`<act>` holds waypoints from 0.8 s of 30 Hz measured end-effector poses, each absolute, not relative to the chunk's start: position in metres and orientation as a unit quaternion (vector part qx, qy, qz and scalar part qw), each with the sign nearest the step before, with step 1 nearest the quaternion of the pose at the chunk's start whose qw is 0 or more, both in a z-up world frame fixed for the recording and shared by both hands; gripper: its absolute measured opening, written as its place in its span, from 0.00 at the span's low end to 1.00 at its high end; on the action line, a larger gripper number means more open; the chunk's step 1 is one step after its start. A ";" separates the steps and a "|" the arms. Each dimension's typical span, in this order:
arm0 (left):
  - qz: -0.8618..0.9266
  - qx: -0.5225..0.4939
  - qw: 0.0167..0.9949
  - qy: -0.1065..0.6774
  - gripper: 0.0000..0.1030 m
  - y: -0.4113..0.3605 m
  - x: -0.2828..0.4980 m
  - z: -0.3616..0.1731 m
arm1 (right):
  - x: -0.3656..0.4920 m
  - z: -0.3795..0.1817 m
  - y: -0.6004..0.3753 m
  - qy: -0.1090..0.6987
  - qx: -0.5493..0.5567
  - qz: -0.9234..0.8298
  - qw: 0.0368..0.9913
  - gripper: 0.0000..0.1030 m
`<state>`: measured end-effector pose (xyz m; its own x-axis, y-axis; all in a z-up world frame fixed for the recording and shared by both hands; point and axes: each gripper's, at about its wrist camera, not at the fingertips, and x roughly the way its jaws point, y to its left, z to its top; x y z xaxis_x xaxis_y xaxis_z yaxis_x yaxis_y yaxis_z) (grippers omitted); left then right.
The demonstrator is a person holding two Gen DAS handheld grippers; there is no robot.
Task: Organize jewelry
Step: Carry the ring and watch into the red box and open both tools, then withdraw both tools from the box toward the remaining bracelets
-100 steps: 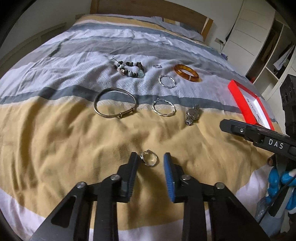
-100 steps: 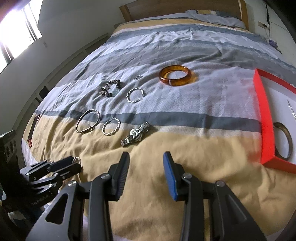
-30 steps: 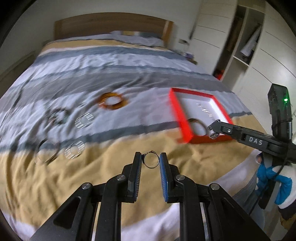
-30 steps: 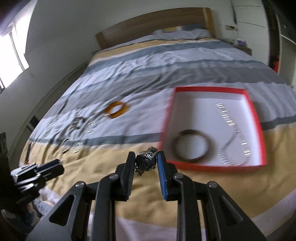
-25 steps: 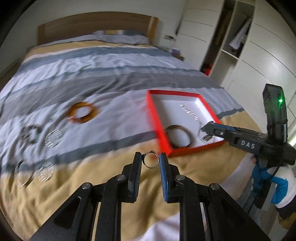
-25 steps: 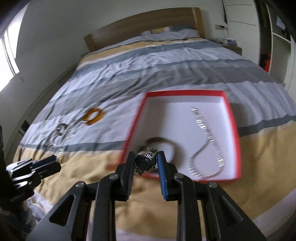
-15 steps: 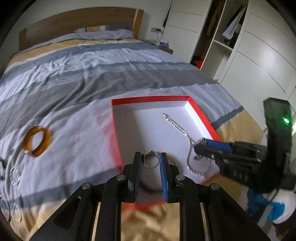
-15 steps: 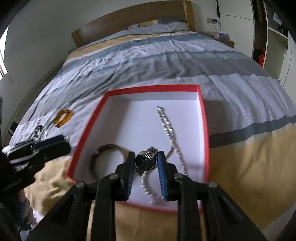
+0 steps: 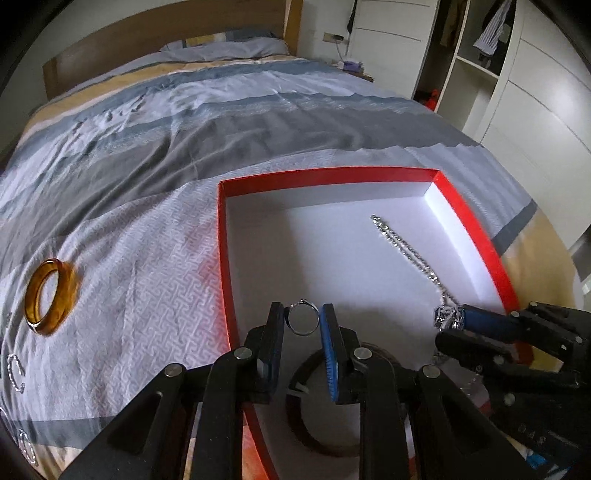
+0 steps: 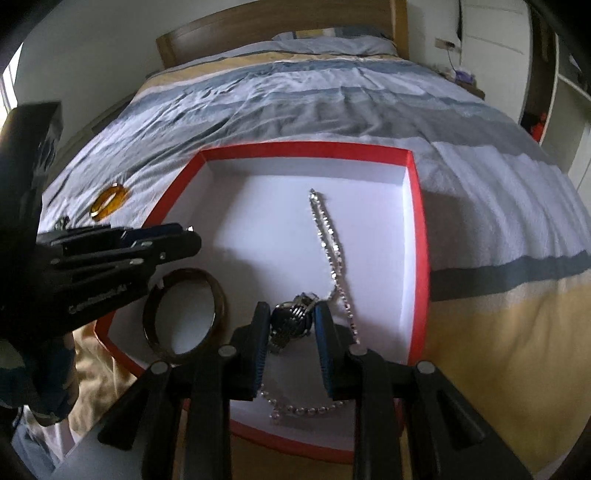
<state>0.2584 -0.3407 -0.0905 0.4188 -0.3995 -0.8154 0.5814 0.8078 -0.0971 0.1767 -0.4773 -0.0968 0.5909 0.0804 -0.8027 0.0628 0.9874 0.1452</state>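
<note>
Red cardboard forms the walls of the shallow box (image 9: 469, 221), white inside, that lies on the striped bed cover (image 9: 155, 155) toward the near right of the bed. The left tool (image 9: 303, 321) hangs over the near left part of the box with its 2 jaws closed on a small silver ring (image 9: 303, 322), which stands upright between the pads with its setting at the top. The right tool (image 10: 291, 325) is over the near middle of the box and grips a silver wristwatch (image 10: 291, 320), dark dial toward the camera, metal band bunched behind it; in the left wrist view the watch (image 9: 448, 318) shows at the tip of that tool at the right. Inside the box a silver chain (image 10: 332, 251) runs from the far middle toward the near edge, where it curls under the right tool. A dark bangle (image 10: 184, 314) lies flat in the near left corner of the box, just beside the left tool's fingers as the right wrist view shows them. On the cover left of the box, well apart from it, an amber bangle (image 9: 50, 297) rests. At the far left edge of the left wrist view, twisted silver hoops (image 9: 14, 371) are partly cut off. A wooden headboard (image 10: 280, 26) closes the far end of the bed, and white wardrobes (image 9: 524, 81) stand to the right.
</note>
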 end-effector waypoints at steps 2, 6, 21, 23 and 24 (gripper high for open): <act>-0.293 0.093 0.836 0.454 0.20 -0.339 0.259 -0.090 | 0.177 -0.099 -0.477 0.454 0.082 0.010 0.887 0.23; -0.294 0.090 0.836 0.455 0.21 -0.334 0.259 -0.087 | 0.175 -0.098 -0.476 0.455 0.088 0.009 0.886 0.23; -0.294 0.050 0.849 0.435 0.44 -0.287 0.216 -0.040 | 0.128 -0.049 -0.466 0.423 0.108 -0.015 0.900 0.25; -0.284 0.044 0.856 0.430 0.44 -0.269 0.202 -0.032 | 0.117 -0.040 -0.461 0.416 0.114 -0.020 0.902 0.26; -0.279 0.043 0.859 0.427 0.44 -0.261 0.195 -0.029 | 0.111 -0.035 -0.458 0.413 0.119 -0.021 0.903 0.26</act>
